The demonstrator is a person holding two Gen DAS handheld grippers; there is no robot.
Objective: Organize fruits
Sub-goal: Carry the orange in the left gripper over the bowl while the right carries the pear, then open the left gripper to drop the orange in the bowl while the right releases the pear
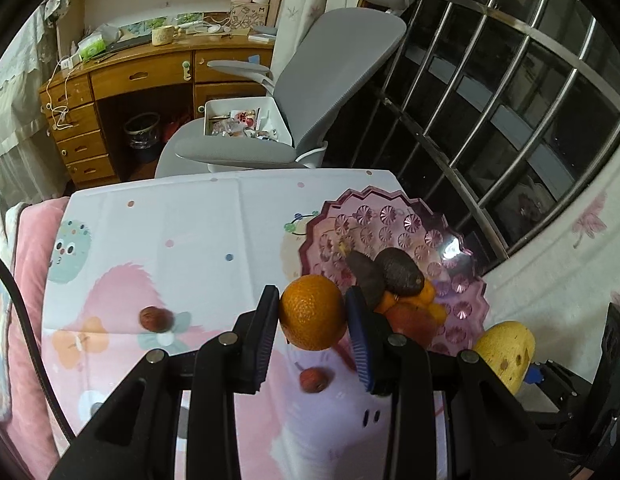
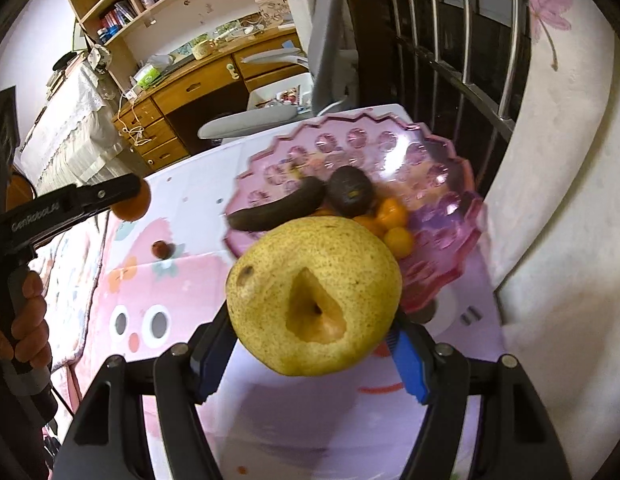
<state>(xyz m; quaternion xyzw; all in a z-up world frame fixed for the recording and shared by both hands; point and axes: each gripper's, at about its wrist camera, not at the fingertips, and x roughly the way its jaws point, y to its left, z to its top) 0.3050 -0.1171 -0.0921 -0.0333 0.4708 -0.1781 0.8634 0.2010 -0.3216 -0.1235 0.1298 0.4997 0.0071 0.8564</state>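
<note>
An orange (image 1: pixel 313 312) is gripped between the pads of the left claw (image 1: pixel 313 322), held above the patterned desk (image 1: pixel 190 248) just left of the pink scalloped fruit bowl (image 1: pixel 462 304). A large yellow pear (image 2: pixel 314 296) is clamped in the right claw (image 2: pixel 314 344), near the bowl's near rim, its blossom end turned toward the camera. Two dark avocados (image 1: pixel 400 272) are seen lying in the bowl on top of several small orange fruits (image 2: pixel 392 214) and a reddish fruit (image 1: pixel 412 320). Two small red fruits are left on the desk: one (image 1: pixel 155 319) to the left, one (image 1: pixel 315 379) beneath the left claw. Beyond the desk's far edge a grey office chair (image 1: pixel 330 80) carrying a white bin (image 1: pixel 246 120) is placed, with a wooden writing desk (image 1: pixel 142 76) behind it. A barred window (image 1: pixel 510 120) is seen to the right.
</note>
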